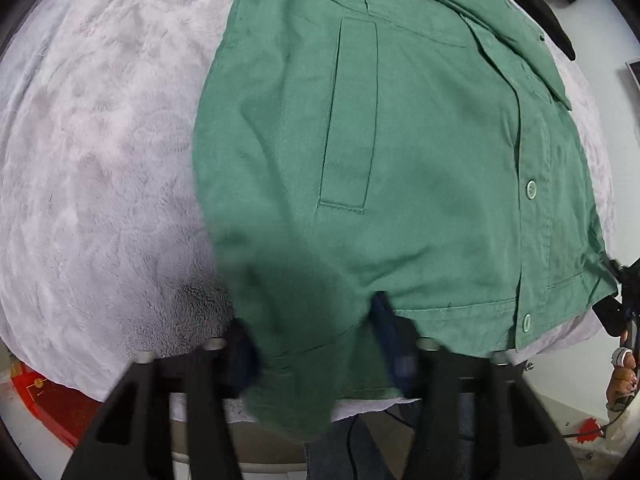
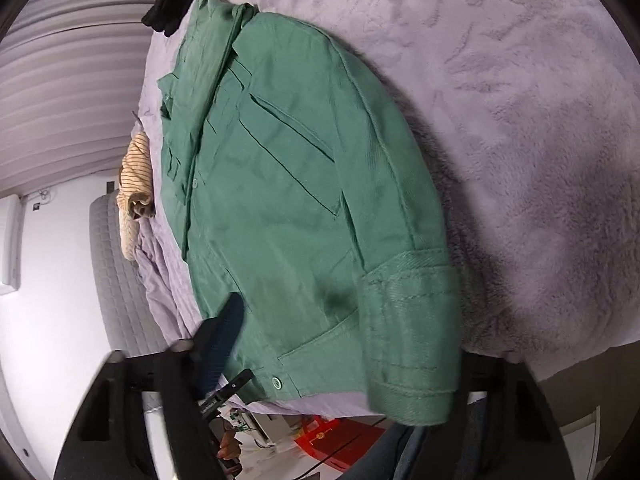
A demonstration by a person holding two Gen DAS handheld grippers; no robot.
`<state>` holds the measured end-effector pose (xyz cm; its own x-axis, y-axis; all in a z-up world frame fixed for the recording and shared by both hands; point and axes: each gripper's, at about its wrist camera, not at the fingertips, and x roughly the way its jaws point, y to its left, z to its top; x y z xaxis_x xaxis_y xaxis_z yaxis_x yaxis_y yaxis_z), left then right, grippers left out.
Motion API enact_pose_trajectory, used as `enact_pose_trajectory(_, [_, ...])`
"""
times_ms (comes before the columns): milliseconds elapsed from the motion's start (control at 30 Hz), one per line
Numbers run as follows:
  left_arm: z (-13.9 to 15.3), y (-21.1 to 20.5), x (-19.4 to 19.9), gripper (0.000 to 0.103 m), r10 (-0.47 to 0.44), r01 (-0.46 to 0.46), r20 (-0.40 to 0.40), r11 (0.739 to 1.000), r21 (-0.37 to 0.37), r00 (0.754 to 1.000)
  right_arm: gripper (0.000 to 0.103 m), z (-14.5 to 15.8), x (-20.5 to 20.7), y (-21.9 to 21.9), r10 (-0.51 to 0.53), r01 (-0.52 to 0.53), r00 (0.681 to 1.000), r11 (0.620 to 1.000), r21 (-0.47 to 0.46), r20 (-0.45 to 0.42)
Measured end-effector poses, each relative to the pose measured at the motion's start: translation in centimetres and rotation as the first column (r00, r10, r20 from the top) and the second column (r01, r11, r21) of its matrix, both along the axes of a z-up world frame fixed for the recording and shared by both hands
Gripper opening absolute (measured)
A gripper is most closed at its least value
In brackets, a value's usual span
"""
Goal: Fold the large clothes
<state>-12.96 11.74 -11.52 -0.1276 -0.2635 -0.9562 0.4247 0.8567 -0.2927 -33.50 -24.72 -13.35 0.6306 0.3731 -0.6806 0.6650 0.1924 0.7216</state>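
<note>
A green jacket (image 1: 420, 152) lies flat, front up, on a lavender fleece blanket (image 1: 100, 152), with its buttoned hem toward me. My left gripper (image 1: 312, 316) is shut on a bunched, blurred fold of the hem at the jacket's left corner. In the right wrist view the jacket (image 2: 288, 200) has a sleeve cuff (image 2: 408, 320) folded over its hem. My right gripper (image 2: 344, 320) straddles that corner. One of its fingers (image 2: 224, 336) rests at the hem by a button and the other is hidden under the cuff. From the left wrist view the right gripper (image 1: 614, 288) sits at the puckered right hem corner.
A black garment (image 2: 172, 4) lies past the collar. A beige striped cloth (image 2: 136, 172) sits at the bed's edge above a grey quilted mattress side (image 2: 116, 272). A red box (image 1: 52, 404) is on the floor below. A hand (image 1: 622, 364) shows at the right.
</note>
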Motion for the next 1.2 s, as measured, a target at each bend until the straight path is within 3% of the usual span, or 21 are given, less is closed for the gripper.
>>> enact_pose_trajectory(33, [0.4,0.2,0.3,0.017,0.017,-0.018,-0.030,0.999,-0.045,0.999,0.006,0.0,-0.1,-0.1,-0.006,0.005,1.000,1.000,0.011,0.017])
enact_pose_trajectory(133, [2.3,0.9,1.2,0.015,0.040,-0.051,-0.077,0.987,-0.152,0.996,0.006,0.7,0.0,-0.4,-0.018,0.013,0.995,0.999,0.046,0.097])
enact_pose_trajectory(267, [6.0,2.2,3.5,0.015,0.122,-0.155,-0.129,0.945,-0.287,0.984,0.006,3.0,1.5,-1.5,-0.052,0.029,0.972,0.994,0.105,0.229])
enact_pose_trajectory(467, [11.2,1.5,11.0,0.015,0.222,-0.227,-0.055,0.899,-0.375,0.973,0.006,8.2,8.3,-5.1,-0.014,-0.015,0.934,0.997,0.079,0.357])
enact_pose_trajectory(600, [13.7,-1.4,17.3,0.015,0.272,-0.238,0.038,0.896,-0.374,0.962,0.006,10.6,14.8,-8.7,0.039,-0.060,0.918,0.997,0.040,0.394])
enact_pose_trajectory(700, [13.8,-4.7,22.0,0.015,0.290,-0.233,0.112,0.903,-0.361,0.951,0.007,11.1,19.5,-11.7,0.048,-0.061,0.915,0.998,0.021,0.400])
enact_pose_trajectory(900, [8.7,-10.8,28.3,0.016,0.273,-0.235,0.173,0.948,-0.213,0.946,0.008,7.9,28.5,-16.2,0.069,-0.068,0.959,0.998,-0.015,0.276])
enact_pose_trajectory(1100, [5.1,-13.6,30.5,0.016,0.155,-0.144,0.200,0.987,-0.067,0.967,0.011,4.7,32.0,-17.2,0.045,-0.038,0.986,0.998,-0.046,0.163])
enact_pose_trajectory(1200, [4.7,-13.8,31.1,0.036,0.129,-0.127,0.206,0.992,-0.022,0.970,0.015,4.6,32.0,-17.3,0.044,-0.035,0.991,0.997,-0.068,0.128])
